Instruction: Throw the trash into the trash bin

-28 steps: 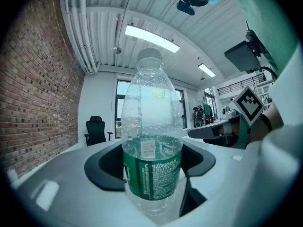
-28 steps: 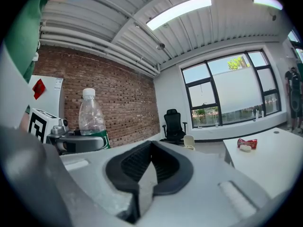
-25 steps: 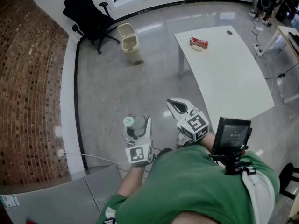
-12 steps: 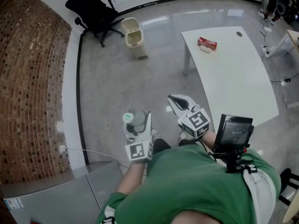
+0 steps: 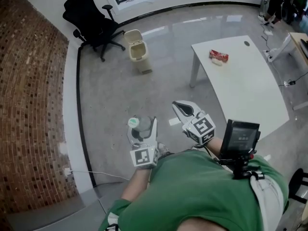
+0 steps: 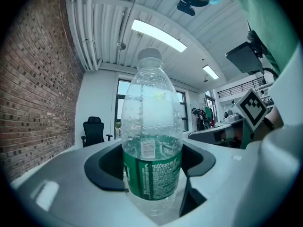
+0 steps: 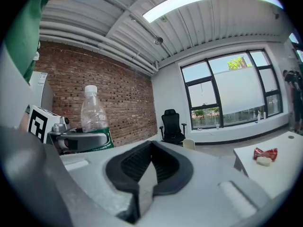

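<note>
A clear plastic bottle [image 6: 151, 141] with a green label and green cap stands upright between the jaws of my left gripper [image 6: 151, 162], which is shut on its lower body. In the head view the bottle [image 5: 136, 126] and left gripper [image 5: 142, 129] hang over the grey floor, level. My right gripper [image 5: 182, 109] is beside it to the right, shut with nothing in it; its pads meet in the right gripper view [image 7: 150, 167]. The beige trash bin [image 5: 137, 49], lid raised, stands far ahead by the wall. A red wrapper [image 5: 219, 56] lies on the white table [image 5: 240, 95].
A black office chair [image 5: 91, 20] stands left of the bin. A brick wall [image 5: 33, 105] runs along the left, with a cable on the floor at its foot. The white table is ahead to the right. Bare grey floor lies between me and the bin.
Both grippers have moved forward over the floor together; the grey panel at the bottom left has slid almost out of view. The bottle stays gripped, and the right jaws stay closed.
</note>
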